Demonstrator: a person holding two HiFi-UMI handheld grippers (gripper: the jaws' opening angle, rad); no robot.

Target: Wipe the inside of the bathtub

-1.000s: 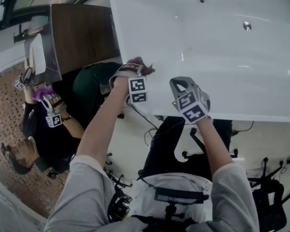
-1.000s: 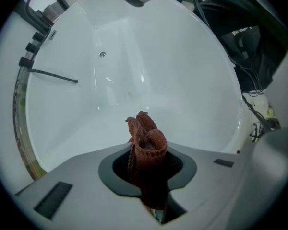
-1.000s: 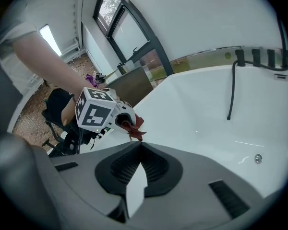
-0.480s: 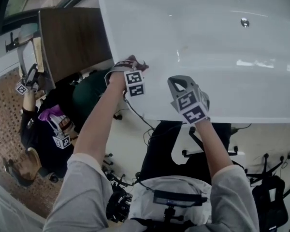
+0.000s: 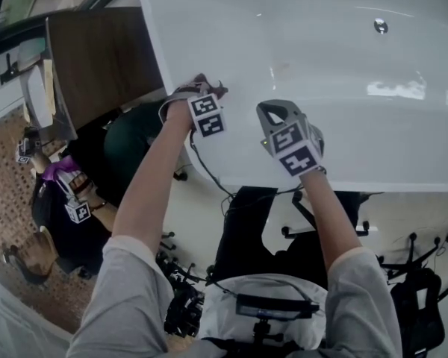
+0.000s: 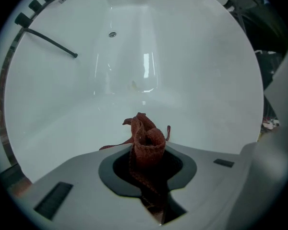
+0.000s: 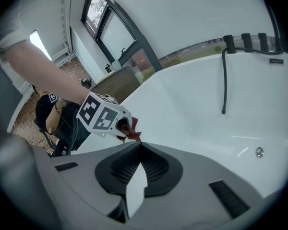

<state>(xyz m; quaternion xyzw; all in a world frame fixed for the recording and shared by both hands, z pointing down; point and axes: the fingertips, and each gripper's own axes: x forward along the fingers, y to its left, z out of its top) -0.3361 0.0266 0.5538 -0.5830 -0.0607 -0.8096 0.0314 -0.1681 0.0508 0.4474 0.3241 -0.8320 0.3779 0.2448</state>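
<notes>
- the white bathtub (image 5: 343, 73) fills the upper part of the head view, its near rim running just below both grippers.
- a dark wooden cabinet (image 5: 97, 58) stands against the tub's left end.
- a second person (image 5: 60, 192) crouches on the patterned floor below that cabinet, well apart from the tub's inside.
- the left arm (image 5: 145, 200) stretches forward, bare and nearly straight, to the tub's near left corner, its marker cube facing up.
- the right arm (image 5: 332, 222) reaches less far, with the wrist over the near rim.
- the left gripper (image 5: 201, 95) points into the tub, its jaws pinching a reddish-brown cloth (image 6: 146, 143). the cloth stands up bunched between them and hangs over the tub's inner wall. i cannot tell whether it touches the wall.
- the right gripper (image 7: 138, 146) hovers just right of the left one, aimed along the tub, its jaw tips pressed together with nothing between them.
- a thin black hose (image 7: 224, 80) hangs down the far inner wall.
- a small round metal fitting (image 5: 380, 26) sits on the tub's inner surface towards the far right.
</notes>
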